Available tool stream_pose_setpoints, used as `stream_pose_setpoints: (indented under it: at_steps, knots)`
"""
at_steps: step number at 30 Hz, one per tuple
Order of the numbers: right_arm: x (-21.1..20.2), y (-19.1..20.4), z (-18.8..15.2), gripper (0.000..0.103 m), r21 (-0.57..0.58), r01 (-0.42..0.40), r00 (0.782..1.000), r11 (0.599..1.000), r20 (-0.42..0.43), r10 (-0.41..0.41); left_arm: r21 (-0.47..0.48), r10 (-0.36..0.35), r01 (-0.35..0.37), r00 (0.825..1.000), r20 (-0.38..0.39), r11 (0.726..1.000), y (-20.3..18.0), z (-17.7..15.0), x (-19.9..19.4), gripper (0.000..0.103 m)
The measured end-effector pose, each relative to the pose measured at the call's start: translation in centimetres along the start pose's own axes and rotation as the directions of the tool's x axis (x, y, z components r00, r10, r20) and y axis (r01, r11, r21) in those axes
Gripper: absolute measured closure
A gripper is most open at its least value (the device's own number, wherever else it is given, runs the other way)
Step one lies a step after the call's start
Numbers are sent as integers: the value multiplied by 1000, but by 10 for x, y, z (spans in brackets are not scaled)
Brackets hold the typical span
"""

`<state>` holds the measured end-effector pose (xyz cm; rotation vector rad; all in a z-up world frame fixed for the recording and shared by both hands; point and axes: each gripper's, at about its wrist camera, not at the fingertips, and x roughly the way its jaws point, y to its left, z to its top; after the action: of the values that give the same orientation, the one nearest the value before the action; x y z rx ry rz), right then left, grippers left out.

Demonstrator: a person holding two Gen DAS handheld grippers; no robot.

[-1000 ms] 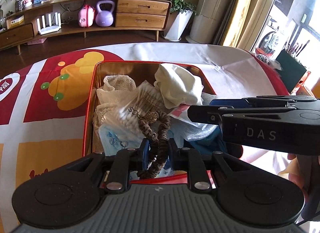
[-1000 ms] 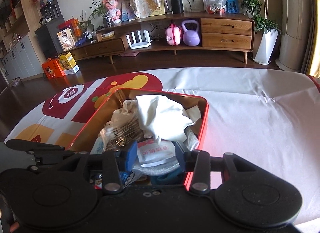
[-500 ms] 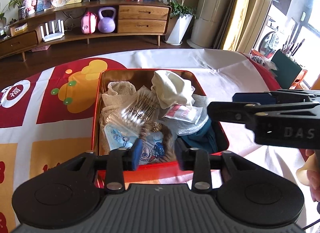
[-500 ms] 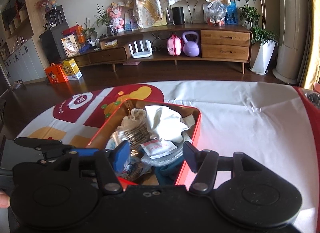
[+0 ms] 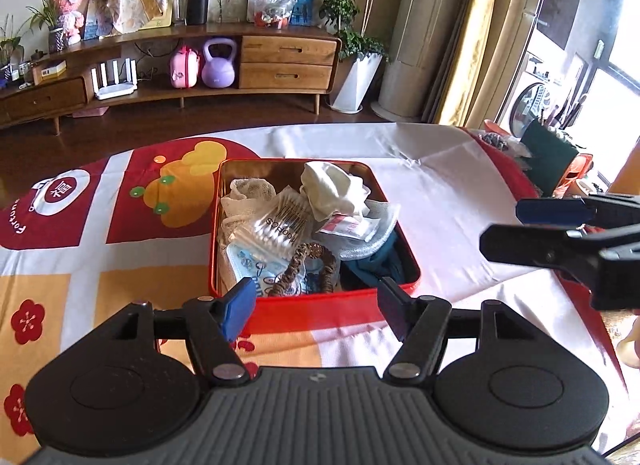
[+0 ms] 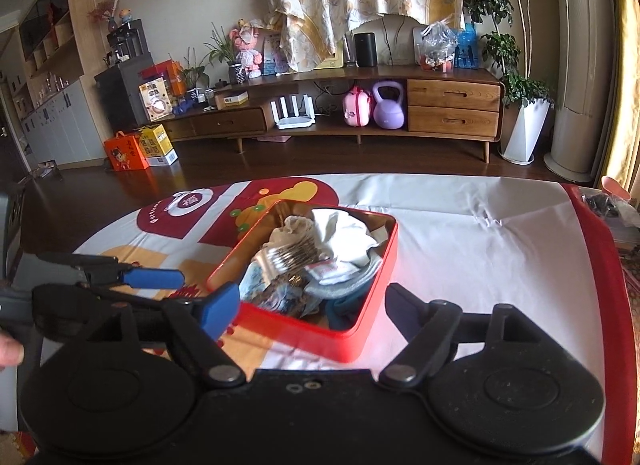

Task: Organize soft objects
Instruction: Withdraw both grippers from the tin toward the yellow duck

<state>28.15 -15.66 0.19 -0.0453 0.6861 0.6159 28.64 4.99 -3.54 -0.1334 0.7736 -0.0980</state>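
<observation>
the red tin on the patterned cloth is heaped with soft things: a braided brown hair tie at its near edge, a white cloth at the far side, cotton swabs between. all look light and limp, best pinched at a raised fold or loop. the left gripper and right gripper hang just short of the tin, jaws just spread and empty.

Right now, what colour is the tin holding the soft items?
Red outside, gold inside; the tin shows best in the left wrist view.
</observation>
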Motion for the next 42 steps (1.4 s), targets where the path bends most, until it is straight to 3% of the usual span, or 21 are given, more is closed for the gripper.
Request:
stream_pose_setpoints:
  at_steps: [7,18,20,33,36,42]
  knots:
    - [-30,18,-18,13,-15,-20,1000,1000,22,20,4,-14,14,1000,27,1000,-7,-12,-34,30]
    - [-60,36,-50,2,-2,-36,999,999,38,36,8,-26,25,999,39,1000,-16,-38,-71,28]
    - [-64,40,-56,1,-4,-41,998,999,40,41,6,-26,26,999,41,1000,-17,-43,-76,20]
    - [-72,60,-98,0,-30,-31,999,999,36,32,-22,-16,17,998,53,1000,-8,-73,-95,15]
    - [-70,62,-107,0,-29,-29,999,999,30,29,-29,-5,7,999,52,1000,-5,-80,-95,0]
    - [-58,68,-124,0,-44,-11,1000,999,-8,10,-41,-1,3,999,50,999,-2,-94,-89,0]
